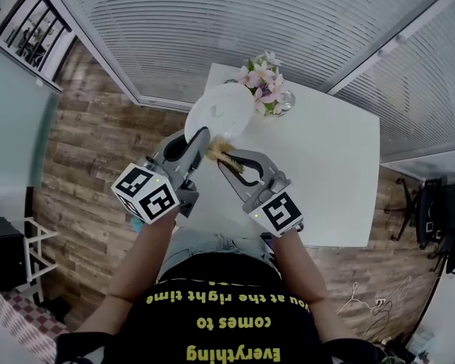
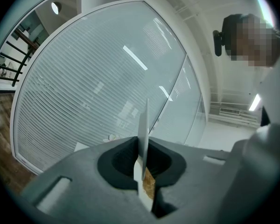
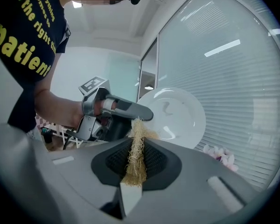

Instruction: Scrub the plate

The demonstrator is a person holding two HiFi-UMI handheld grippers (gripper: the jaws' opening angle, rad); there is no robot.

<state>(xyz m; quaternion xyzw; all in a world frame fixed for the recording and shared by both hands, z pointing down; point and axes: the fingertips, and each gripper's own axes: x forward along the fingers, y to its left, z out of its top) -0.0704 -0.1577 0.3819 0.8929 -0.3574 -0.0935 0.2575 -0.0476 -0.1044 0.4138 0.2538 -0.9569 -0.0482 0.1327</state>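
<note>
I hold a white plate (image 1: 214, 111) on edge above the white table (image 1: 330, 177), my left gripper (image 1: 199, 137) shut on its rim. In the left gripper view the plate (image 2: 143, 129) stands edge-on between the jaws of the left gripper (image 2: 142, 171). My right gripper (image 1: 229, 161) is shut on a straw-coloured fibre scrubber (image 1: 222, 152), whose tip lies at the plate's lower edge. In the right gripper view the scrubber (image 3: 136, 153) sticks out of the right gripper (image 3: 134, 167) toward the plate (image 3: 172, 113), just below the left gripper (image 3: 130, 110).
A vase of pink flowers (image 1: 265, 88) stands on the table right behind the plate, and the flowers (image 3: 219, 155) show low right in the right gripper view. Slatted blinds cover the glass wall beyond. Wood floor lies to the left of the table.
</note>
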